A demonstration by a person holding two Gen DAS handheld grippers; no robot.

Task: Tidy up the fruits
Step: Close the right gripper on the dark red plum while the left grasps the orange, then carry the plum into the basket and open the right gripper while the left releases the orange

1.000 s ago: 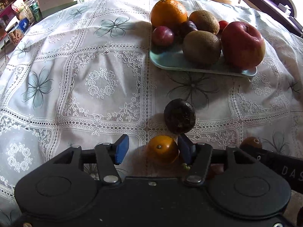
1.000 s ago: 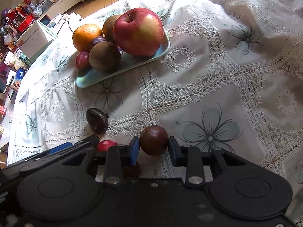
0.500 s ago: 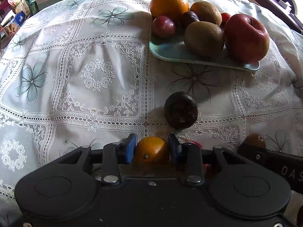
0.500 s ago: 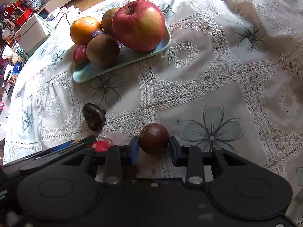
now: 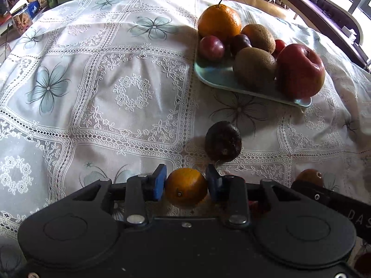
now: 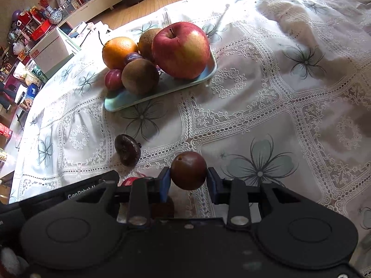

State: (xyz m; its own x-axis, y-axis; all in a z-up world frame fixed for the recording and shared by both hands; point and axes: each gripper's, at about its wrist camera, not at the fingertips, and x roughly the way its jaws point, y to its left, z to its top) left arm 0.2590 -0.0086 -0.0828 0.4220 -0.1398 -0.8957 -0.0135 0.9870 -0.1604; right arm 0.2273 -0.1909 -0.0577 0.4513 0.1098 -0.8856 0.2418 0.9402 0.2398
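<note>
My left gripper (image 5: 186, 183) is shut on a small orange (image 5: 186, 190), held just above the lace tablecloth. My right gripper (image 6: 188, 178) is shut on a dark red plum (image 6: 188, 173), also lifted off the cloth. A wrinkled dark passion fruit (image 5: 223, 141) (image 6: 127, 149) lies on the cloth ahead of both. Farther off, a pale blue tray (image 5: 218, 78) (image 6: 148, 95) holds a large orange (image 5: 219, 20), two kiwis, small plums and a big red apple (image 5: 300, 71) (image 6: 182, 49).
A red fruit (image 6: 129, 181) shows partly behind the left gripper's body, which crosses the right wrist view. The right gripper's body (image 5: 336, 206) sits at the lower right of the left wrist view. Boxes and clutter stand beyond the table's far left edge.
My left gripper shut on the small orange and lifted it. The right gripper kept its hold on the plum and rose a little; the tray looks farther away.
</note>
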